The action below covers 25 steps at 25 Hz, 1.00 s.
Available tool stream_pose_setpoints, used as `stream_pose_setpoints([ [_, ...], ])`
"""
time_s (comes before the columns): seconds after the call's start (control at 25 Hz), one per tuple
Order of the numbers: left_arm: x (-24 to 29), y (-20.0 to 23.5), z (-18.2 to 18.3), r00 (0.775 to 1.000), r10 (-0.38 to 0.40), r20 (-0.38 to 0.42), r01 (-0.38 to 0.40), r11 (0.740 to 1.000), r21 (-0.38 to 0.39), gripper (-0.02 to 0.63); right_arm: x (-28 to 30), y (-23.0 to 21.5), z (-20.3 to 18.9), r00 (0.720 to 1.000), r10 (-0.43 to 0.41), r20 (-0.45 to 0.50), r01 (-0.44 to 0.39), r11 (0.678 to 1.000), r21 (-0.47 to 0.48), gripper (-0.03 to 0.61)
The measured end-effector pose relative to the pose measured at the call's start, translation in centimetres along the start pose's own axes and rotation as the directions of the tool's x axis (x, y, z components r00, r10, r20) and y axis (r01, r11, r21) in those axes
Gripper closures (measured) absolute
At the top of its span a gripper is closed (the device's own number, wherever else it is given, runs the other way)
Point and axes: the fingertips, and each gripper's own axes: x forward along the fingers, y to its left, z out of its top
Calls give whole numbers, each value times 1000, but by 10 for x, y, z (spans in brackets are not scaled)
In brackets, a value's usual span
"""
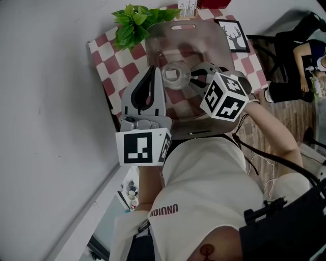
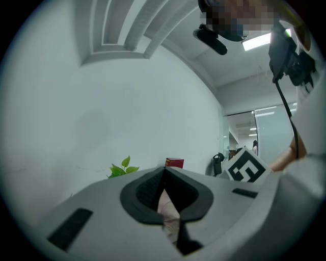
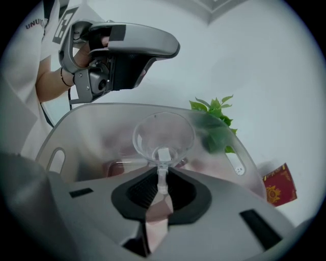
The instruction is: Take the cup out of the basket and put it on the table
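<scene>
The clear cup (image 3: 163, 133) is clamped only by its thin rim at the tips of the right hand-held gripper (image 3: 162, 179), with the basket (image 3: 84, 137) just below and ahead, so it could be slipped loose or knocked against the wall.

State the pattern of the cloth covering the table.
Red and white checks; the tablecloth shows best in the head view.

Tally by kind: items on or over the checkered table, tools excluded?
Plant: 1
Basket: 1
Clear cup: 1
Framed picture: 1
Red book: 1
White container: 1
Total: 6
</scene>
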Motion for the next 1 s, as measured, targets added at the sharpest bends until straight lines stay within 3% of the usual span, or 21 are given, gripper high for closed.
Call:
stream_pose_setpoints([
  [1.0, 1, -10, 13, 1000, 6, 17, -6, 1000, 29, 602, -49, -28, 10, 980, -147, 133, 127, 980, 151, 520],
])
